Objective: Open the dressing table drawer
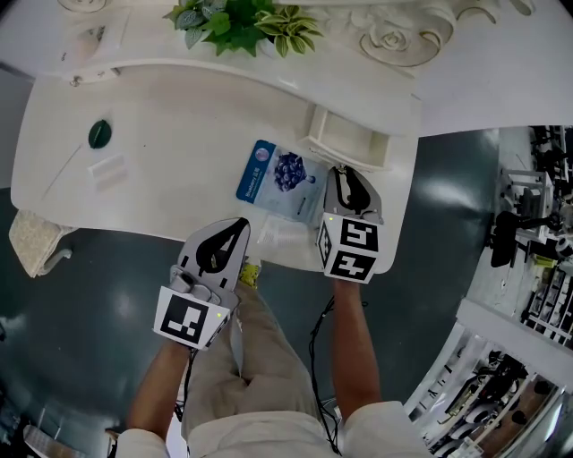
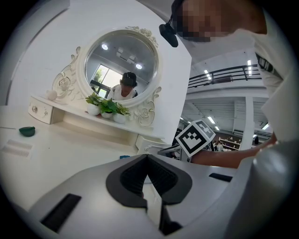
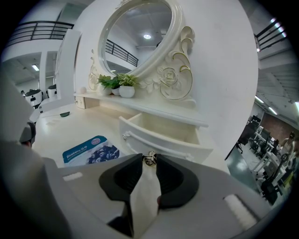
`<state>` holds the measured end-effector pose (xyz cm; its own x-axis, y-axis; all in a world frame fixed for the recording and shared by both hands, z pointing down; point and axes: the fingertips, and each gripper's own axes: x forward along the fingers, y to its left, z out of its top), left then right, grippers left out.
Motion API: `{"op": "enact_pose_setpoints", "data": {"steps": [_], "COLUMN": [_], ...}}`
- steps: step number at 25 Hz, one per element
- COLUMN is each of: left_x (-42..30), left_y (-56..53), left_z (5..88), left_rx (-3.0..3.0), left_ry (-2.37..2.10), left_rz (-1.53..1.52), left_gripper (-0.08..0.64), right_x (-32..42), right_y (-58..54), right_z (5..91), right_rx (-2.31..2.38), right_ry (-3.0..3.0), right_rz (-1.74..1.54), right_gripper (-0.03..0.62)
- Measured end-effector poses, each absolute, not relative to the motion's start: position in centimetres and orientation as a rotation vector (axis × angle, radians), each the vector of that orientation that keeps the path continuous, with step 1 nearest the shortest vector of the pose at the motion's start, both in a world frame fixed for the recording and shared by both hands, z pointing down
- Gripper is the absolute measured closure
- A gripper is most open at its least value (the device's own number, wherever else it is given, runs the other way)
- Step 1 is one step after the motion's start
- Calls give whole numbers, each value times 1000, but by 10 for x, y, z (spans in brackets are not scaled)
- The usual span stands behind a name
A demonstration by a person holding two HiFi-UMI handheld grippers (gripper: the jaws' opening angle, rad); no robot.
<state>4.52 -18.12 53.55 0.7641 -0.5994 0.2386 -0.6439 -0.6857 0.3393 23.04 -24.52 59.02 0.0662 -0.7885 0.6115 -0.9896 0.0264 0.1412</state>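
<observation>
The small cream drawer (image 1: pixel 345 139) under the mirror shelf stands pulled out, its inside bare (image 3: pixel 163 125). My right gripper (image 1: pixel 344 172) is right at the drawer front (image 3: pixel 154 144), and its jaws are shut on the little metal knob (image 3: pixel 150 158), which sits between the dark pads. My left gripper (image 1: pixel 235 229) hangs back at the table's front edge, left of the right one. Its jaws (image 2: pixel 147 157) are shut and hold nothing. The right gripper's marker cube (image 2: pixel 196 137) shows in the left gripper view.
A blue blueberry packet (image 1: pixel 279 177) lies on the white tabletop (image 1: pixel 179 161) just left of the drawer. Potted plants (image 1: pixel 242 22) and the round mirror (image 2: pixel 122 70) stand at the back. A green item (image 1: pixel 99 133) and a clear strip (image 1: pixel 107 168) lie at left.
</observation>
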Motion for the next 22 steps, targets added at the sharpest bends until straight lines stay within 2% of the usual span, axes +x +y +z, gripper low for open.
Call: {"op": "enact_pose_setpoints", "data": {"steps": [22], "left_x": [47], "left_y": [-180], "left_z": [536], "left_rx": [2534], "left_ry": [-961], "left_rz": [148], "left_gripper": [552], "right_x": [229], "right_y": [-236], "right_z": [585], "right_rx": [1796], "right_ry": [-1790], "right_rz": [491], "right_gripper": [489]}}
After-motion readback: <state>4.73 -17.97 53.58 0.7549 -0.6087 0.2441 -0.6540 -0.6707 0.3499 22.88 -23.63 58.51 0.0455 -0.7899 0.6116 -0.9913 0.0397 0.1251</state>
